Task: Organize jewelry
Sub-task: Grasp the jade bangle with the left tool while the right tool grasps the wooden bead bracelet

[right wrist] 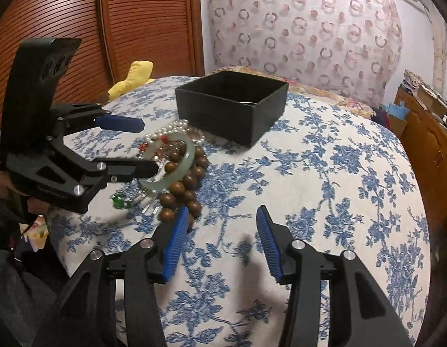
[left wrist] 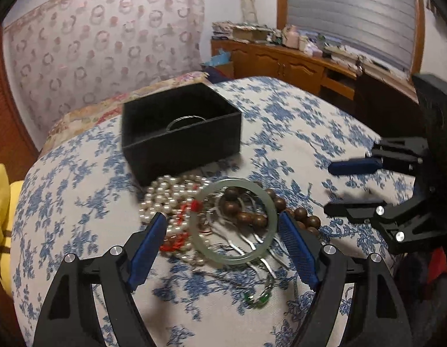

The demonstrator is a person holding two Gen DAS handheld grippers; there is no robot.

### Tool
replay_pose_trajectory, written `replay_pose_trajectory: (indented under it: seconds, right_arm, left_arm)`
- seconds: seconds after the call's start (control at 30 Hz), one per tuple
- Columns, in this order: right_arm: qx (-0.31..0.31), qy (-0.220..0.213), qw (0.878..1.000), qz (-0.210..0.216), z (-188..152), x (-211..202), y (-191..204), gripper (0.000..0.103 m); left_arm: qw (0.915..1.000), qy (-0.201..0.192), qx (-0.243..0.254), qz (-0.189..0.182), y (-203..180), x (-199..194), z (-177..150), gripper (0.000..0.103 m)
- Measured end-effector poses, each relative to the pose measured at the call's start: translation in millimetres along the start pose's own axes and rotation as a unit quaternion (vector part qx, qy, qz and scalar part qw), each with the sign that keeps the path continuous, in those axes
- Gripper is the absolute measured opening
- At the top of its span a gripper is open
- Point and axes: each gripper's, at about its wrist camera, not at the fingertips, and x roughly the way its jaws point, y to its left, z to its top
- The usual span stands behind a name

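Note:
A pile of jewelry lies on the blue-flowered bedspread (left wrist: pixel 295 121): a pale green jade bangle (left wrist: pixel 233 260) on top, white pearls (left wrist: pixel 162 193), brown wooden beads (left wrist: pixel 304 217), a red beaded strand (left wrist: pixel 177 243) and a green-stoned piece (left wrist: pixel 258 297). Behind the pile stands a black box (left wrist: pixel 180 147) with a thin silver bangle (left wrist: pixel 184 121) inside. My left gripper (left wrist: pixel 222 217) is open, one pad on each side of the jade bangle (right wrist: pixel 188 159), not pressing it. My right gripper (right wrist: pixel 222 208) is open and empty, just right of the wooden beads (right wrist: pixel 191 179).
A yellow cushion (right wrist: pixel 139 72) lies at the bed's far edge by a wooden louvred door (right wrist: pixel 122 23). A cluttered wooden cabinet (left wrist: pixel 281 57) runs along the wall under a window. A patterned hanging (right wrist: pixel 304 34) rises behind the black box (right wrist: pixel 232 115).

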Motion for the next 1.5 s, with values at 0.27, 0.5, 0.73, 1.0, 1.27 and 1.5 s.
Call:
replay_pose_trajectory:
  seconds: [0.27, 0.5, 0.73, 1.0, 1.27, 1.5]
  right_arm:
    - [0.006, 0.0, 1.0, -0.015, -6, -6, -13, 0.053]
    - [0.02, -0.005, 1.0, -0.014, -8, -11, -20, 0.054]
    - [0.019, -0.005, 1.0, -0.01, -8, -10, -17, 0.054]
    - [0.016, -0.003, 1.0, 0.008, -3, -4, -9, 0.054]
    - [-0.005, 0.001, 0.999, 0.035, 10, 8, 9, 0.054]
    - [-0.029, 0.023, 0.999, 0.029, 21, 28, 23, 0.054]
  left_arm:
    - [0.9995, 0.015, 0.027, -0.003, -10, 13, 8, 0.077]
    - [0.9991, 0.032, 0.022, -0.014, -7, 25, 11, 0.079]
    - [0.9993, 0.028, 0.022, -0.006, -6, 25, 5, 0.069]
    - [0.9999, -0.01, -0.003, -0.012, 3, -1, 2, 0.069]
    - [0.9988, -0.041, -0.026, -0.003, 11, -26, -1, 0.069]
    - [0.9972, -0.054, -0.052, 0.001, 23, -34, -4, 0.069]
